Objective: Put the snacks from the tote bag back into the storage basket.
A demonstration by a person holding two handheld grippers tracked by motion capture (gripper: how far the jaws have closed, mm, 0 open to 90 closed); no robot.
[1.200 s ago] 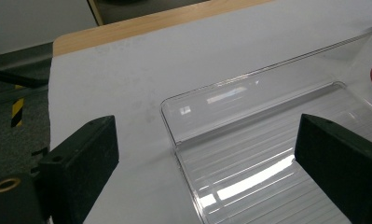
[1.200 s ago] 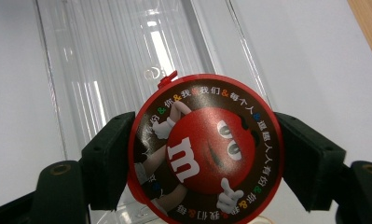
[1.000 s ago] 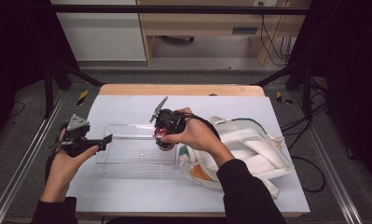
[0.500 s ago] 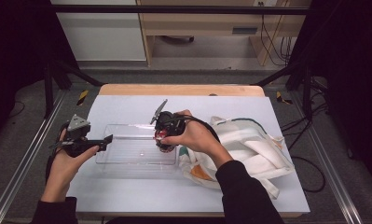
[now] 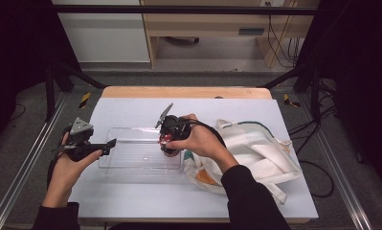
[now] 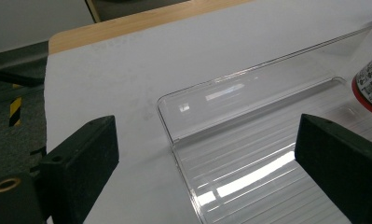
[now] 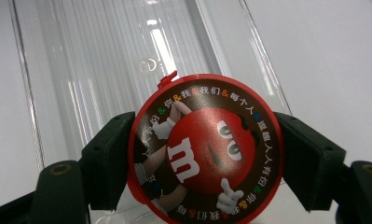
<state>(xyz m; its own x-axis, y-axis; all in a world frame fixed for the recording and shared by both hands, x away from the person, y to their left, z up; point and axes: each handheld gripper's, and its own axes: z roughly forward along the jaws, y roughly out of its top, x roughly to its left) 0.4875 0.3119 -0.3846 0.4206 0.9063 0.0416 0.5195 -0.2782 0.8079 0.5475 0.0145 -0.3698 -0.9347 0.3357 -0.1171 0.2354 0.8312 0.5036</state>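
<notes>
Candy tub, red lid, white "m" logo, clamped in right hand-held gripper; left hand-held gripper apart.

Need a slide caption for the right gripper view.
Right claw clamped on a red-lidded candy tub, held above the clear plastic tray.

Black sleeves; black tool, grey plate.
</notes>
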